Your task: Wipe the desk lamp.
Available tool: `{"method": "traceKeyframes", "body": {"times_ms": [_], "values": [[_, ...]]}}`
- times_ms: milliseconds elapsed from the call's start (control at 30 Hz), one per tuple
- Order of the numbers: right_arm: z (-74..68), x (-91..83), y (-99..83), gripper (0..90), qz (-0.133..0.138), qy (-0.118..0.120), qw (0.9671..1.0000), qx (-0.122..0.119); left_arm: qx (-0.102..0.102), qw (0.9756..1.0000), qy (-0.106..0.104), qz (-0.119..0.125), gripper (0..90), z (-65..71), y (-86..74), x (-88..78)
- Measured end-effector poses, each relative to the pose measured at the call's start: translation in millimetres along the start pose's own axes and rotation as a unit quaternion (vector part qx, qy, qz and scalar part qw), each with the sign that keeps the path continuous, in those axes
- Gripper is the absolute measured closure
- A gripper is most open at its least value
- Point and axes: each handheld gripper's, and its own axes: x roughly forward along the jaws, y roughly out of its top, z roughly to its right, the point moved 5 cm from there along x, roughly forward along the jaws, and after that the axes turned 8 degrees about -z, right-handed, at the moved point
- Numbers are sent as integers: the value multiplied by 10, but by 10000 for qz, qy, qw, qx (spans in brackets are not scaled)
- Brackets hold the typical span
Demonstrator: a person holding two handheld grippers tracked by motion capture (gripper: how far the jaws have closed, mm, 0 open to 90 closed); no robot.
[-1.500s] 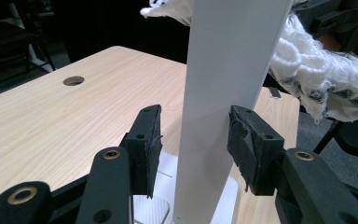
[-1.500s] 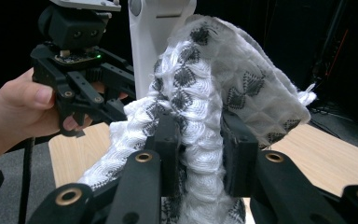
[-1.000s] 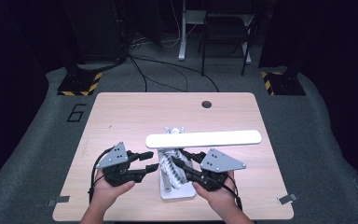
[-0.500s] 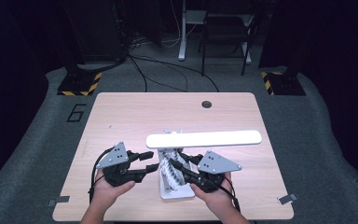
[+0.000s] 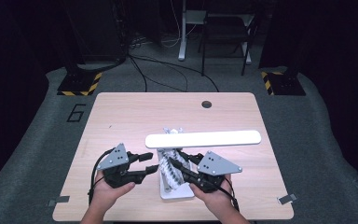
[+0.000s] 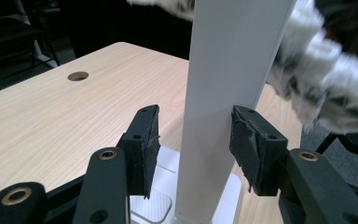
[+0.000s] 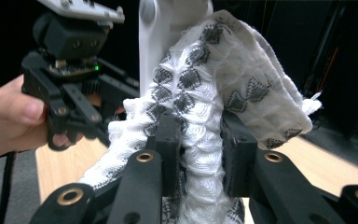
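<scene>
A white desk lamp stands on the table, its long light bar (image 5: pixel 204 138) level above the base (image 5: pixel 175 192). A white cloth with a black pattern (image 5: pixel 171 169) is wound around the lamp's upright post (image 6: pixel 223 93). My right gripper (image 7: pixel 200 154) is shut on a bunched fold of this cloth (image 7: pixel 223 70), coming at the post from the right (image 5: pixel 182 169). My left gripper (image 6: pixel 196 140) is open with the post between its jaws. One pad (image 6: pixel 249 140) is at the post's edge and the other stands clear. In the high view the left gripper (image 5: pixel 153 162) sits left of the post.
The wooden table (image 5: pixel 121 116) has a round cable hole (image 5: pixel 207 104) near its far edge. On the dark floor beyond stand bases with yellow-black tape (image 5: pixel 79 86) (image 5: pixel 282 84), cables and furniture legs. In the right gripper view the left gripper (image 7: pixel 70 93) is close behind the cloth.
</scene>
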Motion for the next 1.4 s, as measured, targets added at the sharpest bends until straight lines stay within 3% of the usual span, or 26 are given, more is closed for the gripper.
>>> {"method": "traceKeyframes", "body": {"times_ms": [100,500,833,967,1300,1400], "values": [[11,2,36,716,40,-47,9999,-83,-11,10000,-5,-23,520,-19,-3,-8],[-7,56,-25,715,-61,9,10000,-26,-35,10000,62,-7,521,-34,-7,12],[-56,141,-244,716,-299,11,9995,27,-26,10000,51,-23,521,-32,-4,15],[-63,162,-331,716,-389,-25,9992,-86,-29,10000,61,-15,521,-30,-3,19],[-93,254,-559,718,-606,85,9981,7,-16,10000,88,-36,521,-27,-1,18],[-113,280,-646,718,-780,101,9969,49,-9,10000,90,-27,521,-26,-1,18]]}}
